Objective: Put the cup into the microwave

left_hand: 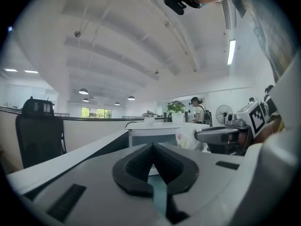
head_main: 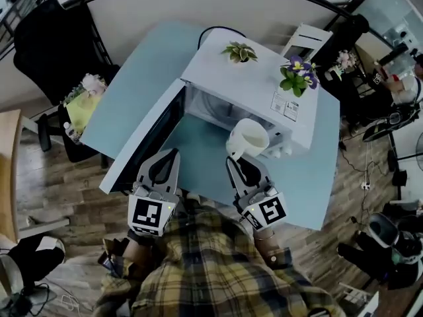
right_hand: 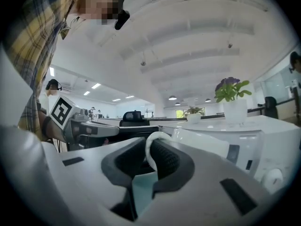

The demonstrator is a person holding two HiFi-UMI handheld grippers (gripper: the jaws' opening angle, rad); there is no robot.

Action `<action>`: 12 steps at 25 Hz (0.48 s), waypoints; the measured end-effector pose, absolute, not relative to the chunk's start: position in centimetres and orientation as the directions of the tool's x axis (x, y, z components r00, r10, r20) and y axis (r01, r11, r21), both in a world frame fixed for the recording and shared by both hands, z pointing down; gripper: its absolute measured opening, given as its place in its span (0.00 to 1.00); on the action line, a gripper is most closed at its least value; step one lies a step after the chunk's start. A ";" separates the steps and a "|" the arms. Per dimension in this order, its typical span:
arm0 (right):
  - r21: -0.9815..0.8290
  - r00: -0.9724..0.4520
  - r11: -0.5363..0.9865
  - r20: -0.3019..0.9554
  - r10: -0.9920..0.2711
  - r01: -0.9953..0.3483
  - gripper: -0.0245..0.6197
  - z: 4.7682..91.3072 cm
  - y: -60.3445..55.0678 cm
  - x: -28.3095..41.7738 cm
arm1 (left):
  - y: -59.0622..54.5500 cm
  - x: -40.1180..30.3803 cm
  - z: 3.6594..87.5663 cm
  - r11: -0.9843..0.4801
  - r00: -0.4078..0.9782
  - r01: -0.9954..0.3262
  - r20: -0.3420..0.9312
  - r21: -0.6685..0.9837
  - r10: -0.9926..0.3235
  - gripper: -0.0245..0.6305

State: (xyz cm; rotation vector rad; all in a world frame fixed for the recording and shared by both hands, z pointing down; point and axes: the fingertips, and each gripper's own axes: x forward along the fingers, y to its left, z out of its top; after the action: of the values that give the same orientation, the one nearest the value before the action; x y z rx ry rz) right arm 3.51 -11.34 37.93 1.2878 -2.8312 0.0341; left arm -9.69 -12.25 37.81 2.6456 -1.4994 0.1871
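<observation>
The right gripper (head_main: pixel 239 165) has its dark pads clamped, slightly apart, on the looped handle (right_hand: pixel 150 150) of a white ceramic cup (head_main: pixel 248 139). It holds the cup above a pale blue table (head_main: pixel 142 78), just in front of the open cavity of a white microwave oven (head_main: pixel 254 78). The left gripper (head_main: pixel 165 160), its jaws pressed together and empty, hovers beside the microwave's open door (head_main: pixel 142 150).

Label (head_main: pixel 285 105) print on microwave (head_main: pixel 254 78) too small to read
</observation>
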 end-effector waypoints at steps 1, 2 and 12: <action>-0.008 -0.639 0.639 0.042 -0.768 -0.769 0.13 38.0 -11.5 3.9 | -12.8 -9.3 37.8 -0.534 0.531 -0.845 0.156 0.024 -0.833 0.02; -0.009 -0.622 0.623 0.047 -0.781 -0.783 0.13 38.1 -11.7 4.2 | -13.2 -8.9 37.8 -0.554 0.551 -0.832 0.158 0.026 -0.820 0.02; 0.000 -0.567 0.569 0.082 -0.820 -0.823 0.13 39.2 -12.0 4.6 | -14.1 -7.3 39.0 -0.640 0.637 -0.767 0.185 0.051 -0.748 0.02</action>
State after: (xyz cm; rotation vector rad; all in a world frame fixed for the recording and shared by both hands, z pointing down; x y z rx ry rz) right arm 4.64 -12.00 39.24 1.4249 -2.7171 0.0581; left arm -7.32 -14.06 39.00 2.7276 -1.2684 0.2218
